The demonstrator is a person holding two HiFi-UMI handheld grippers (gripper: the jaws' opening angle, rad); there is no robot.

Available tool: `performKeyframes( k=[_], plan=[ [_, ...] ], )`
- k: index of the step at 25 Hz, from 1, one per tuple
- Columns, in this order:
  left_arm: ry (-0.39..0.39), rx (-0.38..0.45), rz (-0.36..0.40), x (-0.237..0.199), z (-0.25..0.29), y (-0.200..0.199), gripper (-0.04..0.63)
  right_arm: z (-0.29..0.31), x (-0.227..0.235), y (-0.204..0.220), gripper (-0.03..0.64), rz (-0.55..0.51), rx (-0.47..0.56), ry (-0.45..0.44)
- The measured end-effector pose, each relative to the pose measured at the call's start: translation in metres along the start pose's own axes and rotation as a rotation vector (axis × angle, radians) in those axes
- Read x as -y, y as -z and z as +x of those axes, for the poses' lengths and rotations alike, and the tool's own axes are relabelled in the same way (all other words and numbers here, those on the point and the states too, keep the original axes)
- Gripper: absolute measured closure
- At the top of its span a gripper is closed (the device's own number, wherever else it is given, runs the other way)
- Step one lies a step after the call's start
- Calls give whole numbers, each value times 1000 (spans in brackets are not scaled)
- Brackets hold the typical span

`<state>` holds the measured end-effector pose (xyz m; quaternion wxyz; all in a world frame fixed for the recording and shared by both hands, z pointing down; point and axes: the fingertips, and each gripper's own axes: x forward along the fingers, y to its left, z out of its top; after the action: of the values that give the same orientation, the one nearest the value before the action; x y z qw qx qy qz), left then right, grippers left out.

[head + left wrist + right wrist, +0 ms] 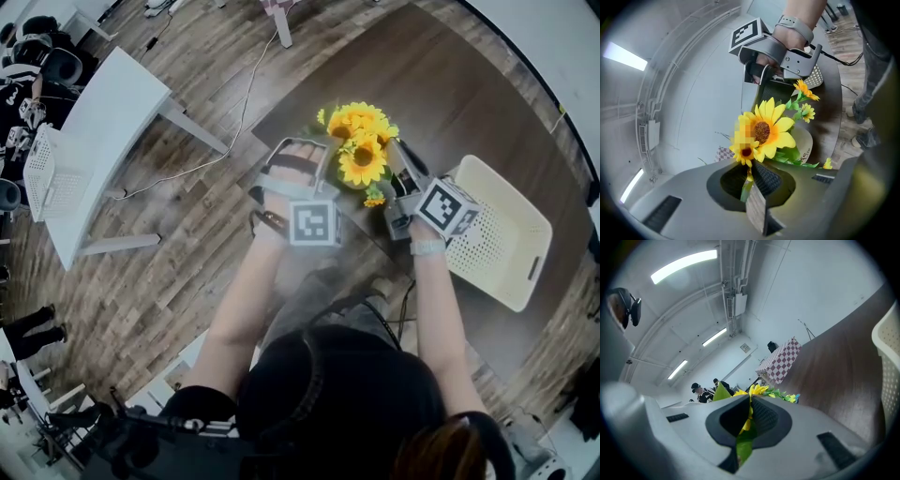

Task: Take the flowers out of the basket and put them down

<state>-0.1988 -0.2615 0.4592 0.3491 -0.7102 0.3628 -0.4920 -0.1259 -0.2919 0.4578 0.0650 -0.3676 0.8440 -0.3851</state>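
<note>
A bunch of yellow sunflowers (361,141) is held up over the dark round table (450,94), between my two grippers. My left gripper (328,167) is shut on a green stem (746,187), with a large sunflower head (764,131) just beyond its jaws. My right gripper (394,157) is shut on a green leaf and stem (743,441), and yellow petals (754,391) show past its tips. In the left gripper view the right gripper (783,61) appears behind the blooms. The cream perforated basket (502,234) lies to the right of the flowers, with no flowers visible in it.
A white table (103,122) and a white basket (47,169) stand on the wooden floor at the left. A cable (239,122) runs across the floor. A table with a checked cloth (780,363) and several people are far off in the right gripper view.
</note>
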Motion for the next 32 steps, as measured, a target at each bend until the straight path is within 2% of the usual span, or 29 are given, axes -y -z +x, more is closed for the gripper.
performKeyframes(
  k=[4, 20, 26, 32],
  plan=[
    [34, -24, 12, 11, 3, 7, 557, 1, 1, 1, 611, -9, -5, 10],
    [25, -8, -19, 16, 14, 8, 557, 9, 11, 10, 611, 25, 1, 5],
    [10, -16, 11, 15, 15, 12, 557, 9, 16, 12, 611, 19, -2, 14],
    [11, -8, -18, 14, 14, 10, 557, 8, 18, 14, 611, 20, -14, 26]
  ],
)
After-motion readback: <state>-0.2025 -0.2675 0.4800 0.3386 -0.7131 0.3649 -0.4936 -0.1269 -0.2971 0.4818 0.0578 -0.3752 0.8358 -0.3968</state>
